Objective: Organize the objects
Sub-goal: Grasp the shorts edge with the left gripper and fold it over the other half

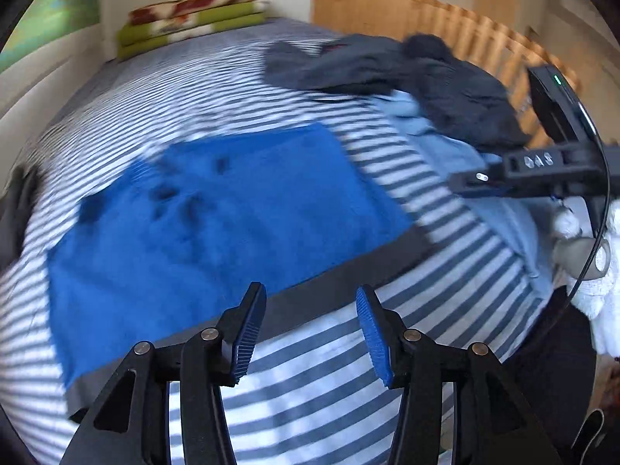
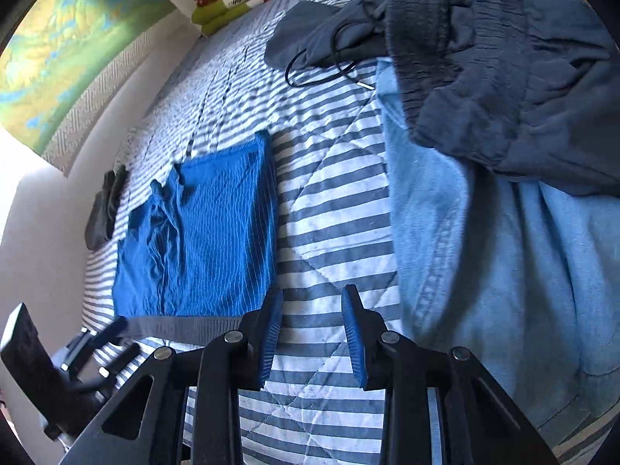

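A folded bright blue garment with a grey waistband [image 1: 217, 217] lies flat on the striped bedspread [image 1: 310, 395]; it also shows in the right wrist view [image 2: 209, 232]. My left gripper [image 1: 310, 329] is open and empty, just above the bedspread near the garment's grey band. My right gripper [image 2: 312, 333] is open and empty over bare bedspread [image 2: 329, 232], between the blue garment and a light blue denim garment [image 2: 484, 271]. Dark grey-blue clothes [image 2: 503, 58] lie piled on the denim. The right gripper shows at the right of the left wrist view [image 1: 465, 182].
Folded green and red patterned blankets [image 1: 193, 15] lie at the bed's far end. A wooden slatted headboard or cot [image 1: 426, 19] stands behind the clothes pile. A small dark item [image 2: 104, 209] lies at the bed's left edge by the wall. A black cord [image 2: 321, 73] trails from the dark clothes.
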{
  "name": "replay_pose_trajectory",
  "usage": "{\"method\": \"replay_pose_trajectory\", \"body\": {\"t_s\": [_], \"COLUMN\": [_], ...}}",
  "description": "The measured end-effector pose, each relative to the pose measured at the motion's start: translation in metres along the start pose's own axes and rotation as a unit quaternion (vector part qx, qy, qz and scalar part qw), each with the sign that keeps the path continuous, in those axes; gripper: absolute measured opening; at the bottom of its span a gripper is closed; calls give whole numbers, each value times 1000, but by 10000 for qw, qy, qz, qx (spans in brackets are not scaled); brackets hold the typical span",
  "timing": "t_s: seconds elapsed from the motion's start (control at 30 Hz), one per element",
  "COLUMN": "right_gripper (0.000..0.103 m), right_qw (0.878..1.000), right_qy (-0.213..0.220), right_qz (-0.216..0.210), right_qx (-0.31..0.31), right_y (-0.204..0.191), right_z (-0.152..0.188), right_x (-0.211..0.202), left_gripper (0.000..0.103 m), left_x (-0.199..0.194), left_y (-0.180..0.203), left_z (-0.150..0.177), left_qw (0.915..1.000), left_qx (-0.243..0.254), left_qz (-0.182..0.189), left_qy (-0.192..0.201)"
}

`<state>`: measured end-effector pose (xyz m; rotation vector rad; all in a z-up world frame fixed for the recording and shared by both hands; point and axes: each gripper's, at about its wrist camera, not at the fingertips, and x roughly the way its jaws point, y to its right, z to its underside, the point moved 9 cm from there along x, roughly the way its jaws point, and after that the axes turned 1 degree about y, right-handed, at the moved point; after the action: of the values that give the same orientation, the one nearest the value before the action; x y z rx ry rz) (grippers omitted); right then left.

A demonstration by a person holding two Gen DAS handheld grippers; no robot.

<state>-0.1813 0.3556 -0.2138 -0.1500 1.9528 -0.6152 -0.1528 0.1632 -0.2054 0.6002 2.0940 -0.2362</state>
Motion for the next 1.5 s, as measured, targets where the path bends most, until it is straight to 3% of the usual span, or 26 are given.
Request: {"method": "replay_pose_trajectory", "body": {"t_s": [0.1,0.17,0.3,0.37,0.43,0.47,0.57,0.63,0.9,1.2,1.27,1.3,1.33,1.5], "right_gripper": [28,29,29,29,29,29,30,30,31,35,27,10,4,3], "right_qw": [9999,10000,9998,9997,9996,9995,9993,9992,9988,9986,9987,9988,9988,9997], "right_qy": [12,46,-30,-62,-83,-109,-192,-223,-211,-379,-383,-400,-411,-158], "right_qz": [-113,-69,-179,-203,-192,-170,-189,-187,-439,-325,-275,-195,-163,-163], "right_qx": [79,8,-17,-106,-193,-228,-262,-264,-80,-180,-175,-187,-199,-117], "right_y": [7,9,7,3,1,-1,-4,-6,-24,-47,-50,-50,-51,-60], "right_z": [-6,-13,-22,-28,-32,-34,-41,-48,-81,-101,-102,-103,-104,-112], "right_x": [-4,-6,0,5,9,13,24,32,64,105,107,108,108,92], "left_gripper": [63,63,63,61,44,43,27,10,5,5,5,5,4,4], "left_x": [27,48,82,90,95,97,100,99,81,66,64,63,61,43], "left_y": [51,75,91,89,82,79,68,63,48,38,36,35,34,15], "left_z": [-18,-27,-33,-33,-34,-33,-35,-36,-40,-46,-47,-48,-48,-45], "left_qw": [9993,9984,9974,9976,9980,9979,9981,9980,9950,9921,9916,9910,9906,9888], "left_qx": [314,479,591,480,313,232,88,-26,-517,-717,-743,-768,-786,-970], "left_qz": [189,202,16,52,109,127,241,341,759,1008,1044,1084,1108,1132], "left_qy": [-111,-202,-405,-496,-545,-599,-562,-535,-383,-225,-189,-167,-150,45]}}
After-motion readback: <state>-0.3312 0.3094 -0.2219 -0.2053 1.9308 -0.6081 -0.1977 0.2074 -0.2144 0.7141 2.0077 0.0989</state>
